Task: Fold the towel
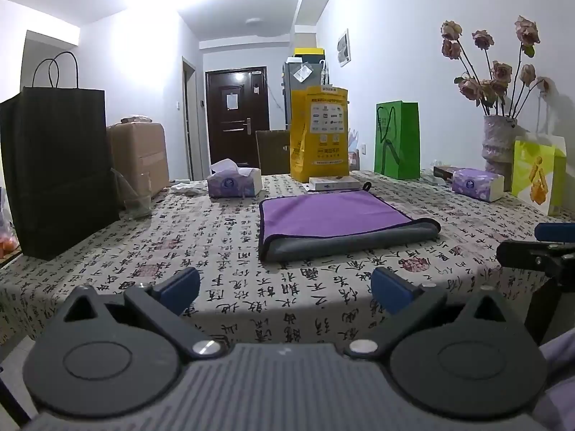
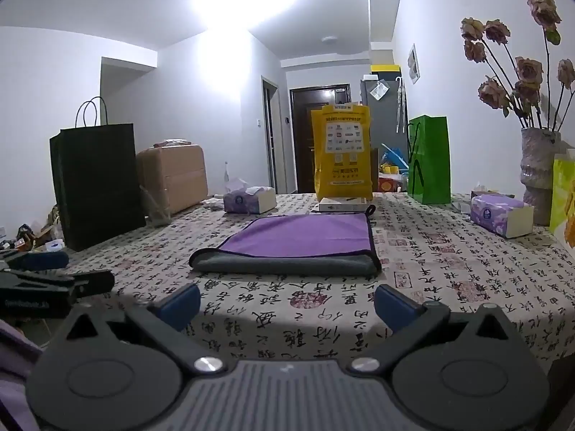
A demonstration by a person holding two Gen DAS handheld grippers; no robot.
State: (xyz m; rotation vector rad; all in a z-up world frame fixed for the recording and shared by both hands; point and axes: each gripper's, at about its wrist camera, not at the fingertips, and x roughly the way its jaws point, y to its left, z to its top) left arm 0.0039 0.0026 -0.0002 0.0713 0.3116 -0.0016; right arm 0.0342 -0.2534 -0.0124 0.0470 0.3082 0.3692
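Observation:
A purple towel (image 1: 330, 212) with a grey underside lies folded on the patterned tablecloth (image 1: 215, 251), its grey fold edge facing me. It also shows in the right wrist view (image 2: 298, 239). My left gripper (image 1: 285, 289) is open and empty, held near the table's front edge, short of the towel. My right gripper (image 2: 287, 307) is open and empty, also short of the towel. The right gripper appears at the right edge of the left wrist view (image 1: 539, 248); the left gripper appears at the left edge of the right wrist view (image 2: 46, 276).
A black paper bag (image 1: 57, 168) stands at the left, a yellow bag (image 1: 320, 133) and green bag (image 1: 397, 140) at the back. Tissue packs (image 1: 233, 181) (image 1: 478, 183), a flat white box (image 1: 334, 182), a vase of dried roses (image 1: 497, 140) and a light-green bag (image 1: 537, 176) stand around.

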